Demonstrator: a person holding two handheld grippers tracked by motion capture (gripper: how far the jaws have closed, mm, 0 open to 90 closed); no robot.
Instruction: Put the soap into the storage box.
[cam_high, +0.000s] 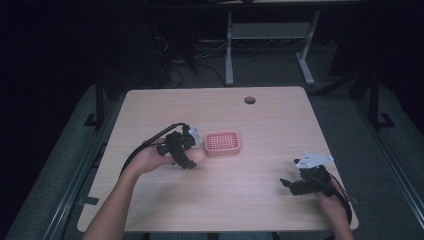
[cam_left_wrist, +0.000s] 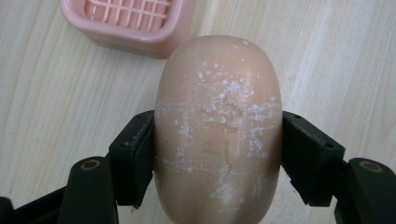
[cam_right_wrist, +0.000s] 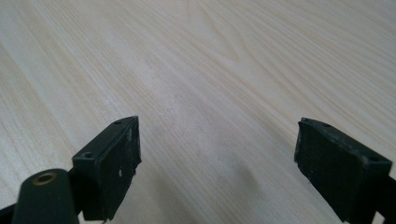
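Pale wooden table (cam_high: 250, 200) in a dark room. Your left gripper (cam_left_wrist: 218, 154) has its fingers clamped on a peach soap bar (cam_left_wrist: 218, 126), just beside the pink soap dish (cam_high: 223, 142): grasped, not yet placed. Your right gripper (cam_right_wrist: 217, 163), well apart from the dish, has its fingers spread wide, holding nothing.

A light wooden table (cam_high: 270, 107) fills the middle of the high view, its grain running across. Near its far edge, right of centre, sits a round dark cable hole (cam_high: 250, 100). Beyond the table, at the top centre of the frame, stand the white legs of another desk (cam_high: 229, 50), with a second white leg (cam_high: 305, 60) to the right of it. Dark cables (cam_high: 172, 75) lie on the grey floor (cam_high: 265, 67) at upper left. A strip of grey tape (cam_high: 90, 201) sits at the table's lower left edge.
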